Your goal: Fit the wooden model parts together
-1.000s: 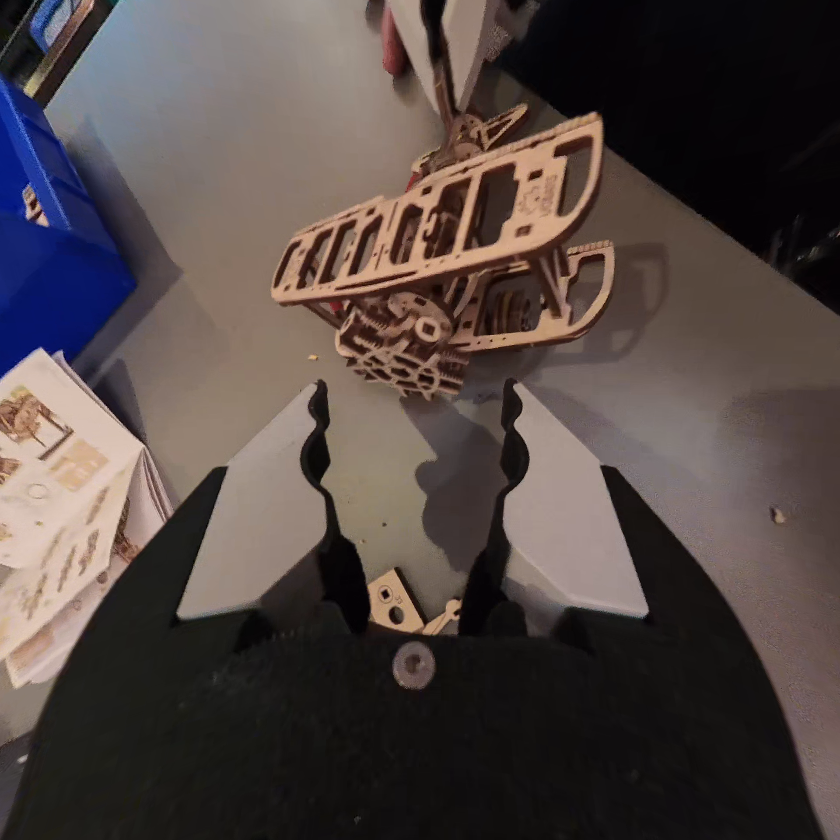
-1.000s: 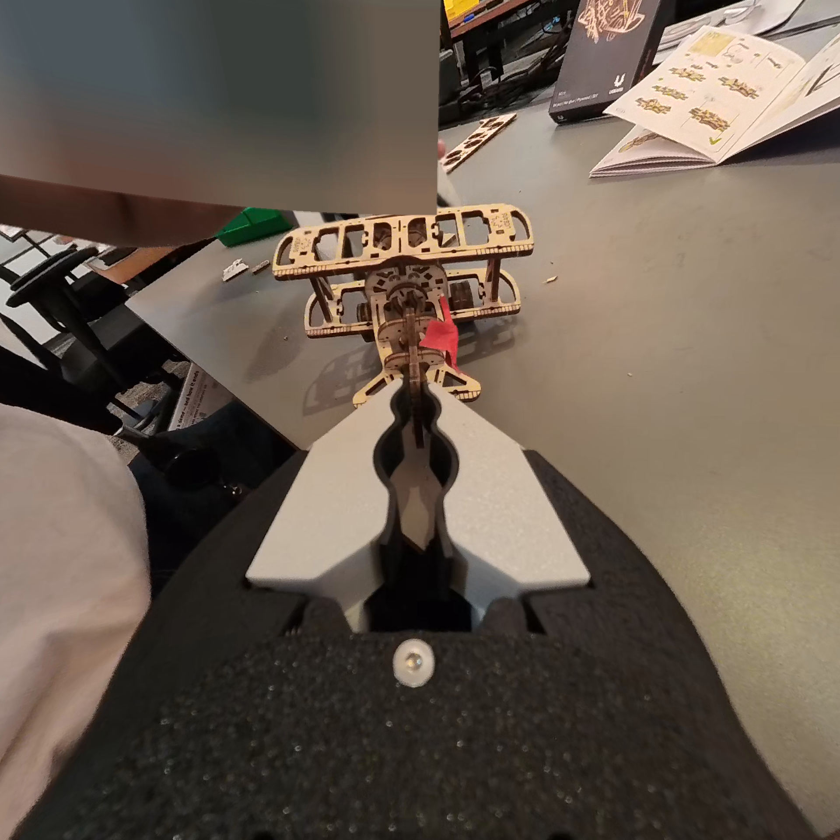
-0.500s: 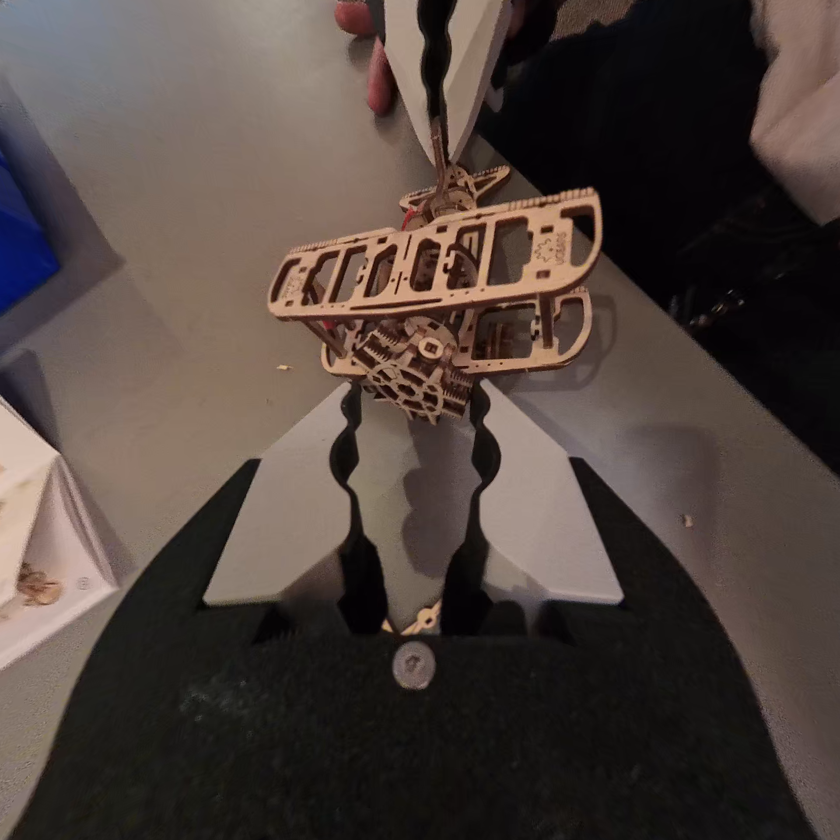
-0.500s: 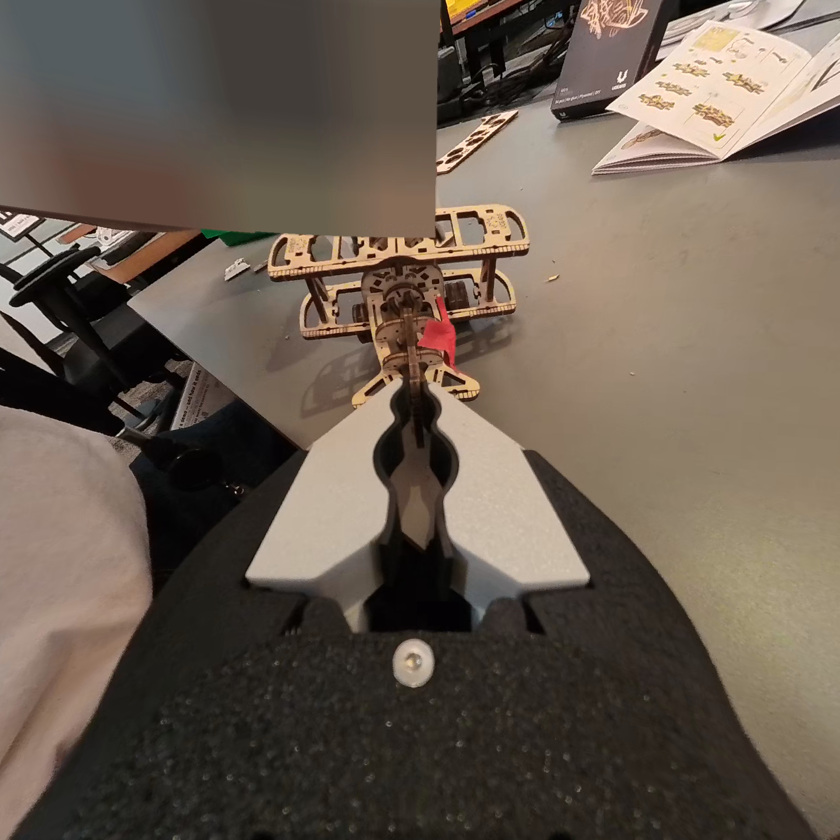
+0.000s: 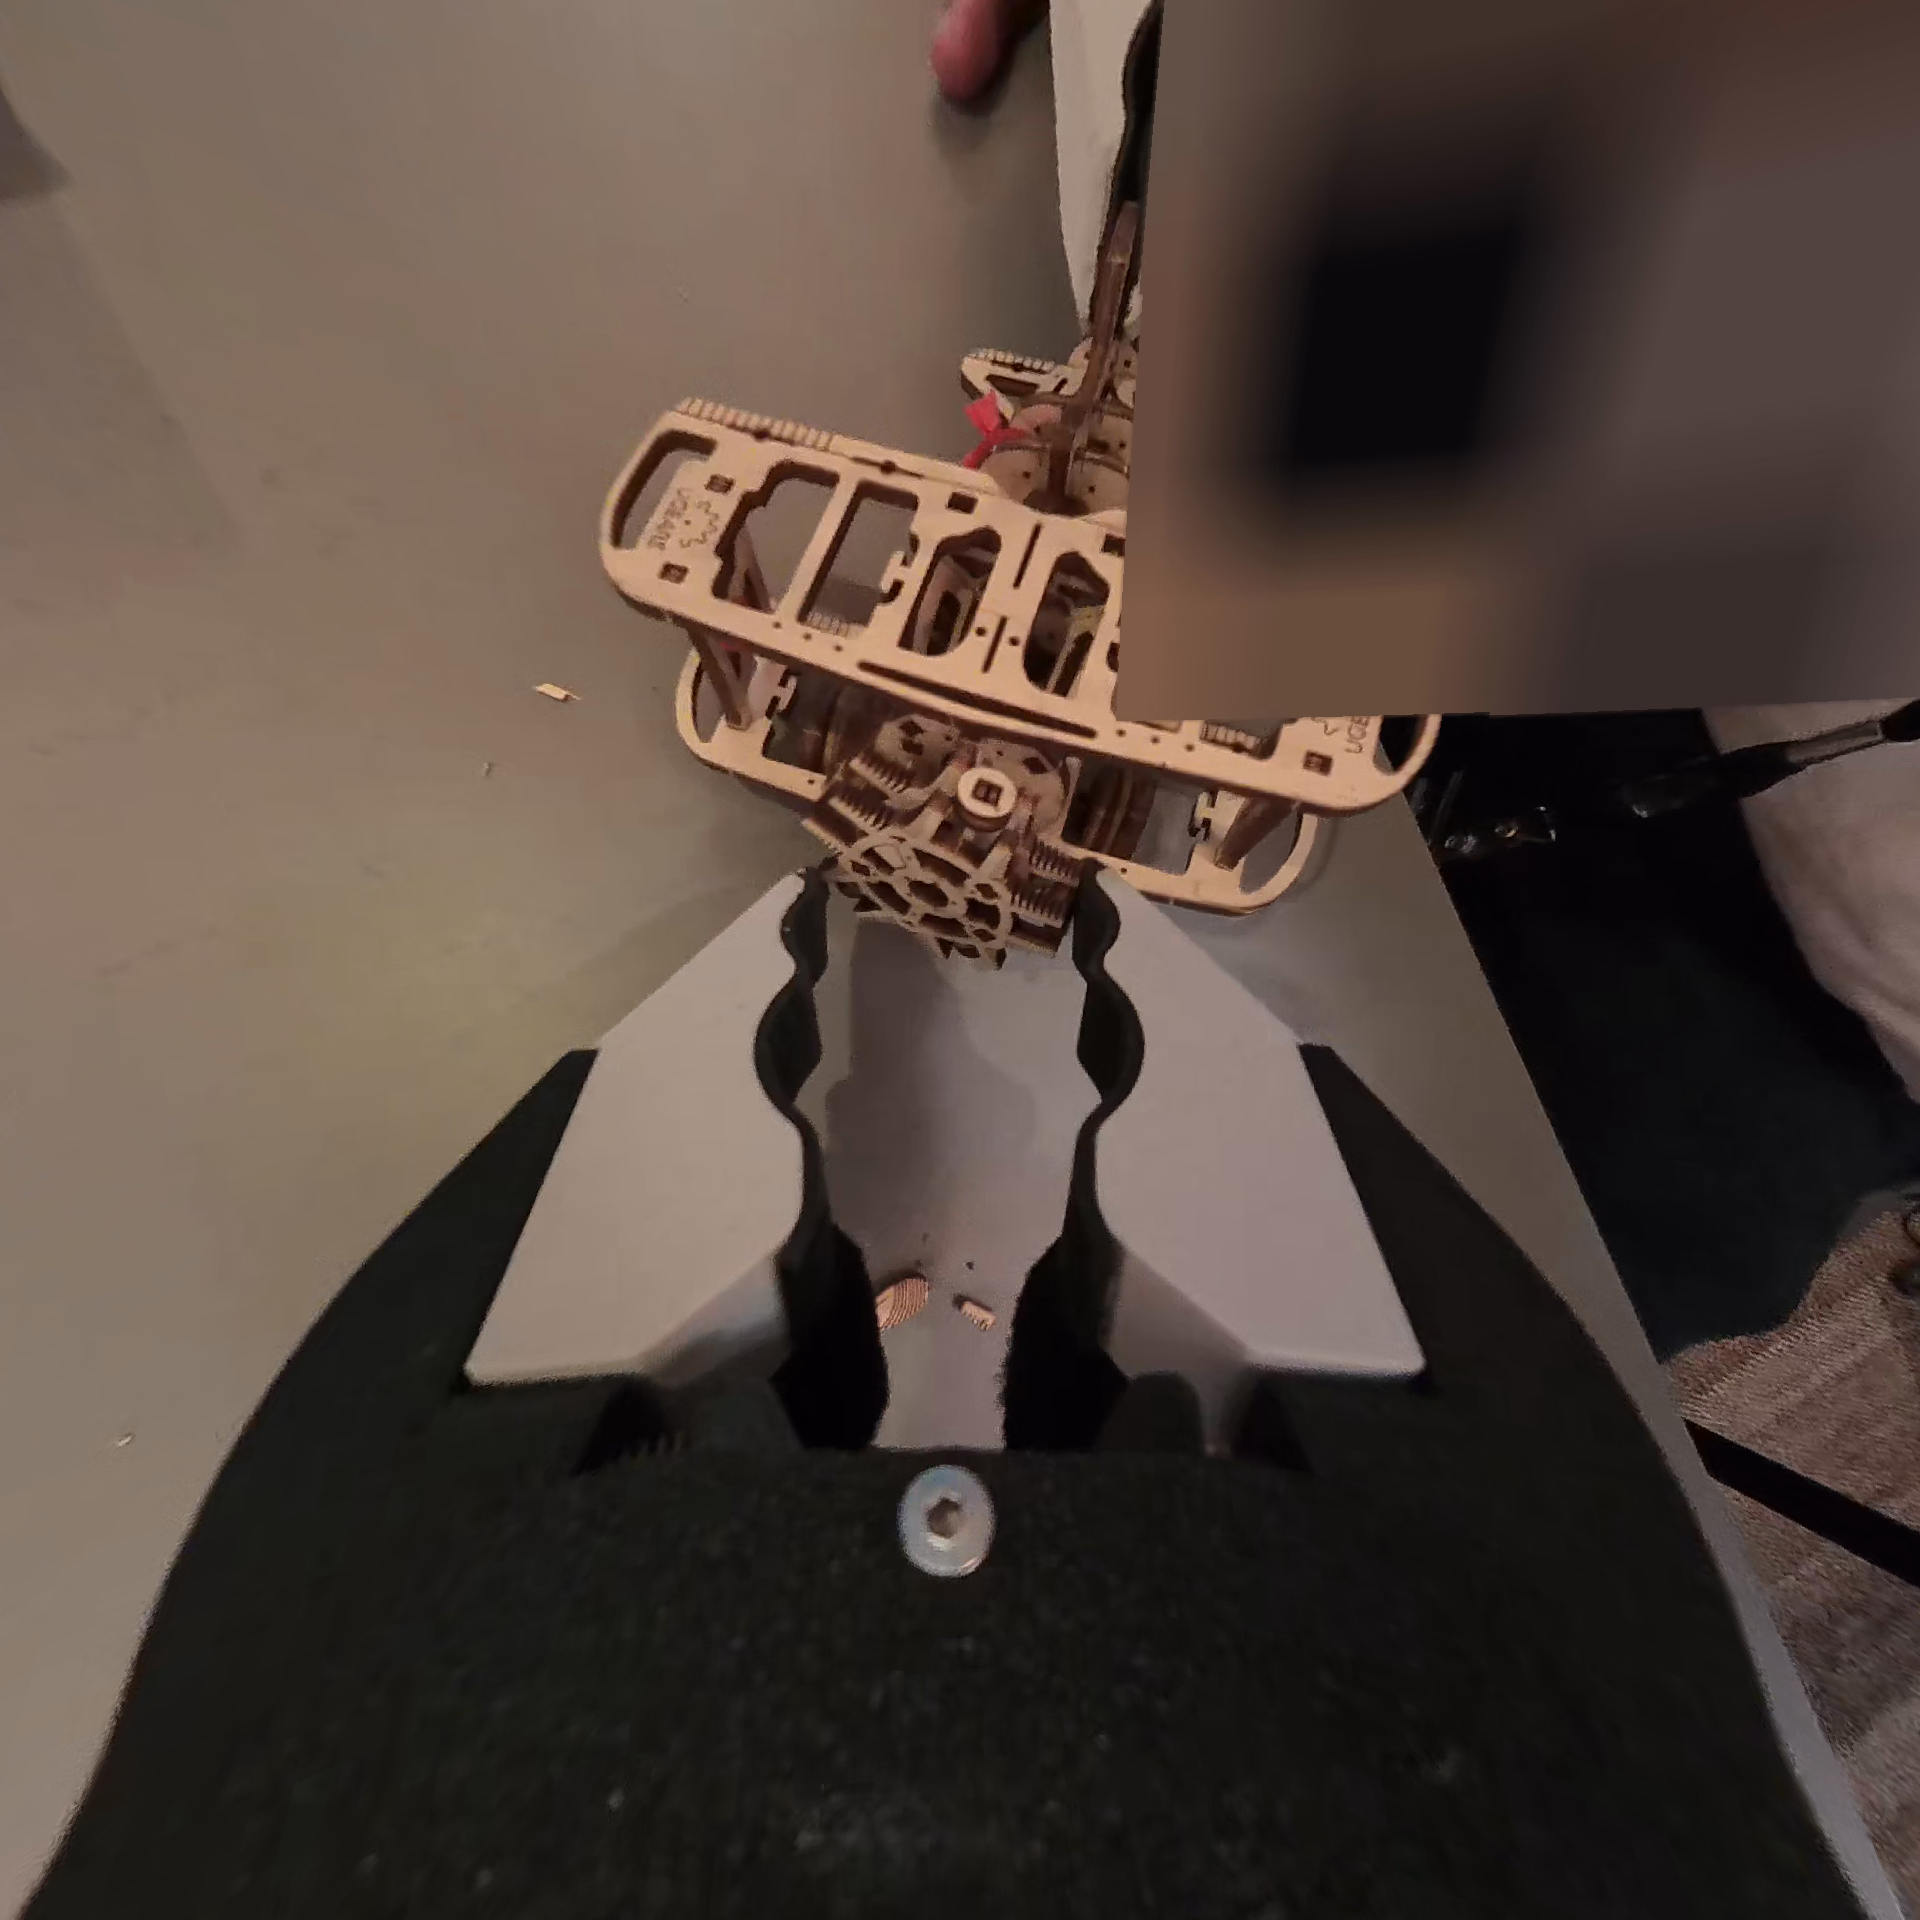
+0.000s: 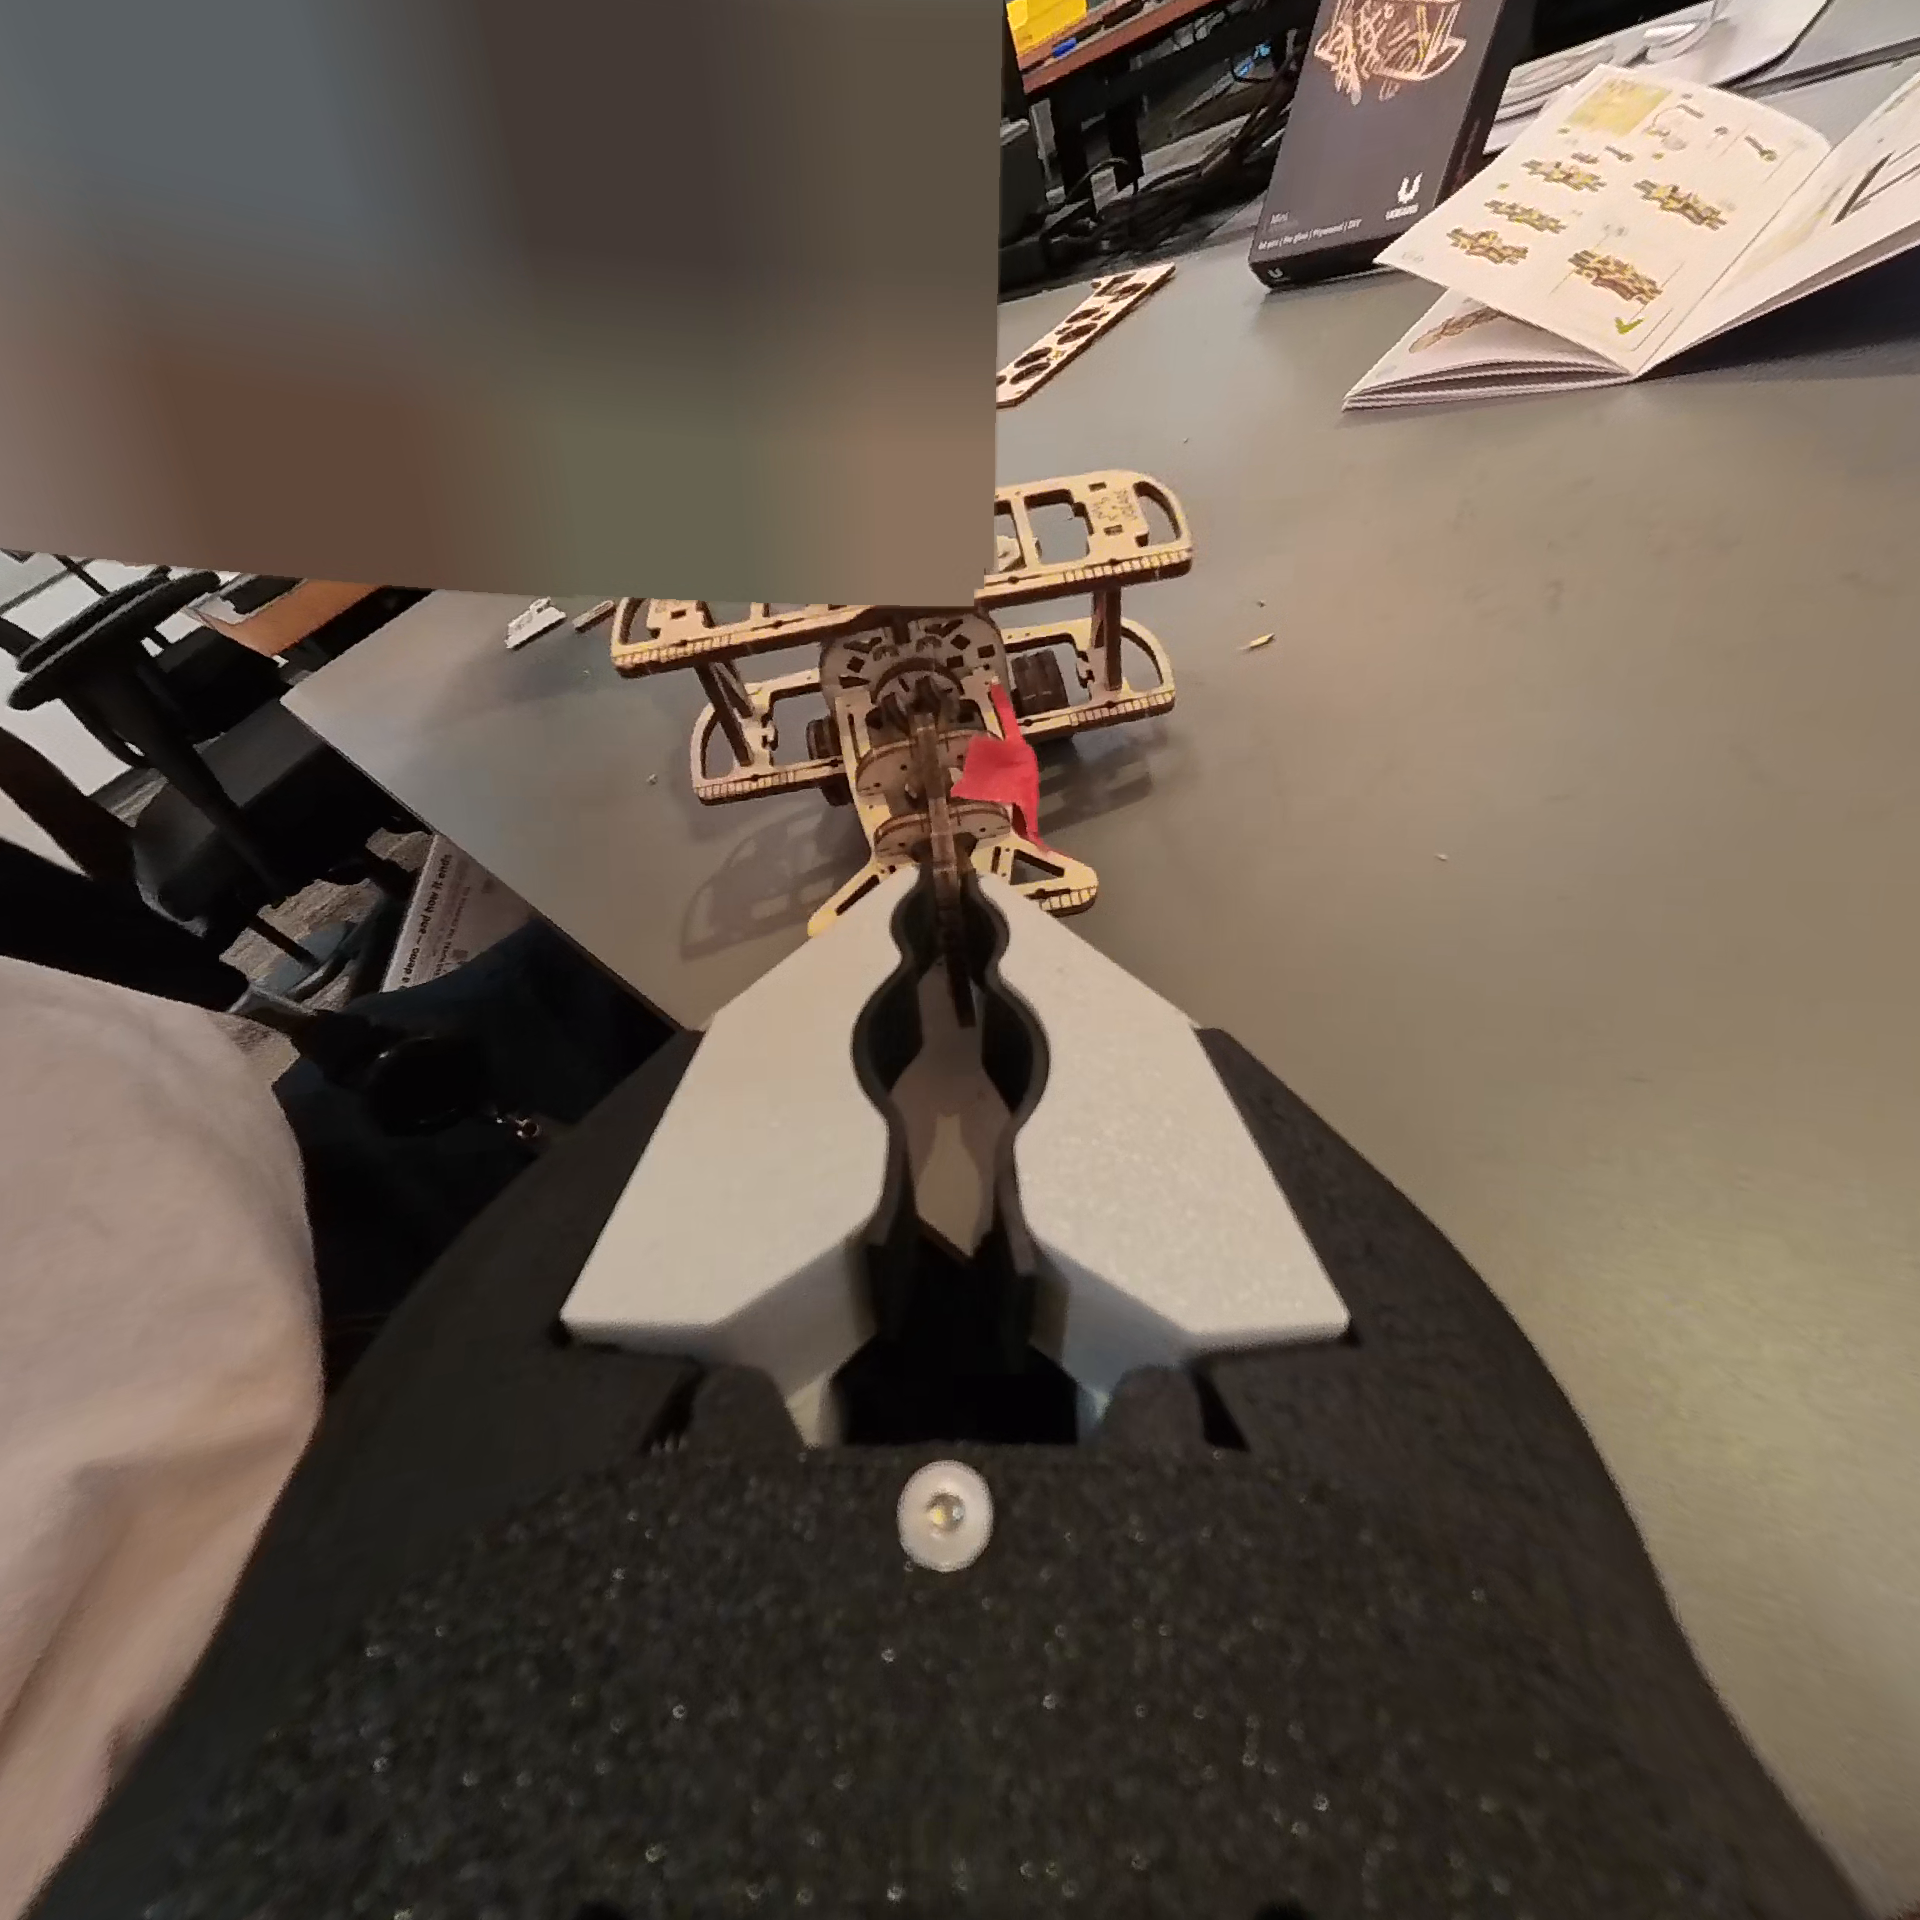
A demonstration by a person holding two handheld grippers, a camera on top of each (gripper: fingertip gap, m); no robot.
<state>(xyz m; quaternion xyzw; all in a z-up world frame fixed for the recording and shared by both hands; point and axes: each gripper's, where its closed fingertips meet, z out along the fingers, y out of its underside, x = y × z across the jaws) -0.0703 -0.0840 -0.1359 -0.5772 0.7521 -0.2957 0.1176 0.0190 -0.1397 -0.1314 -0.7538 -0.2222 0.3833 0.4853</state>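
- Currently I see one pale laser-cut wooden biplane model (image 6: 914, 675) on the grey table (image 6: 1507, 831), two wings stacked, one red scrap (image 6: 997, 779) at its tail.
- My right gripper (image 6: 940, 883) pinches the upright tail fin.
- My left gripper (image 5: 945, 904) is spread, its fingertips flanking the nose gear.
- One black box (image 6: 1371, 135), one open booklet (image 6: 1662, 229); both printed, one wooden strip (image 6: 1081, 332).

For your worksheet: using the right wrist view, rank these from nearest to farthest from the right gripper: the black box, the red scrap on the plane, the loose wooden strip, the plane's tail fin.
From the right gripper:
1. Tail fin, clamped between its fingers.
2. Red scrap, just beyond, slightly right.
3. Loose wooden strip, on the table past the wings.
4. Black box, standing at the far right.
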